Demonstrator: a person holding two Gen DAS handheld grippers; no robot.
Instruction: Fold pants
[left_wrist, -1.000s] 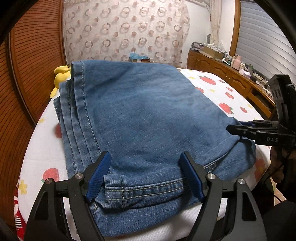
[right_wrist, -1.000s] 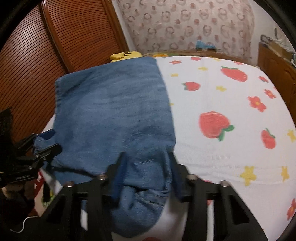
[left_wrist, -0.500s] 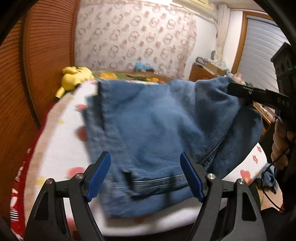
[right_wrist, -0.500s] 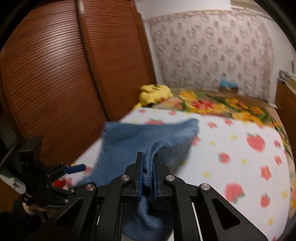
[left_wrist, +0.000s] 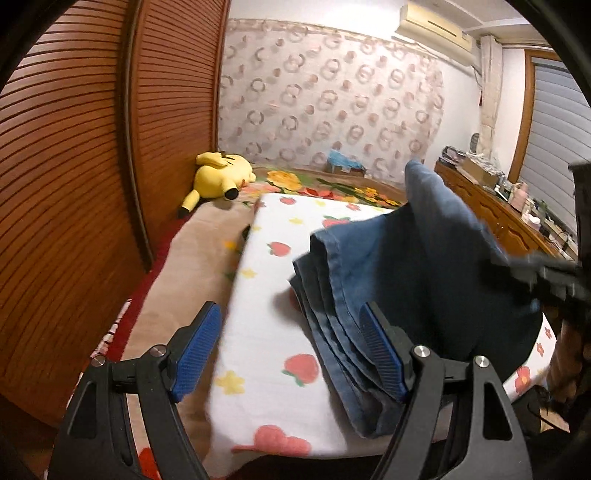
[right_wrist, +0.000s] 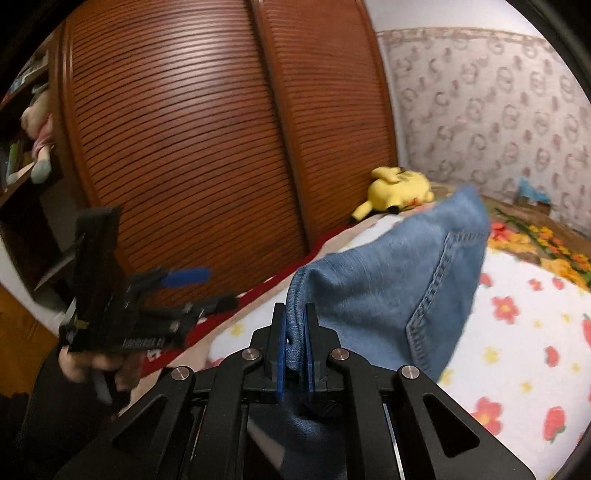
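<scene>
The blue jeans (left_wrist: 406, 277) lie folded on the strawberry-print bed sheet (left_wrist: 269, 317), and their right part is lifted off the bed. My left gripper (left_wrist: 288, 350) is open over the bare sheet, with the jeans' stacked edges beside its right pad (left_wrist: 380, 354). My right gripper (right_wrist: 294, 332) is shut on a fold of the jeans (right_wrist: 388, 280), which rise in a peak beyond it. In the left wrist view the right gripper (left_wrist: 535, 273) appears blurred at the right edge, against the raised denim. A hand holds the open left gripper (right_wrist: 199, 290) at the left of the right wrist view.
Louvred wooden wardrobe doors (left_wrist: 92, 184) run along the bed's left side. A yellow plush toy (left_wrist: 221, 177) lies at the far end by a floral blanket (left_wrist: 332, 188). A cluttered wooden dresser (left_wrist: 498, 206) stands on the right.
My right gripper has shut on the jeans' edge and lifted it. My left gripper, still open, has drawn left off the waistband and now stands over the sheet.
</scene>
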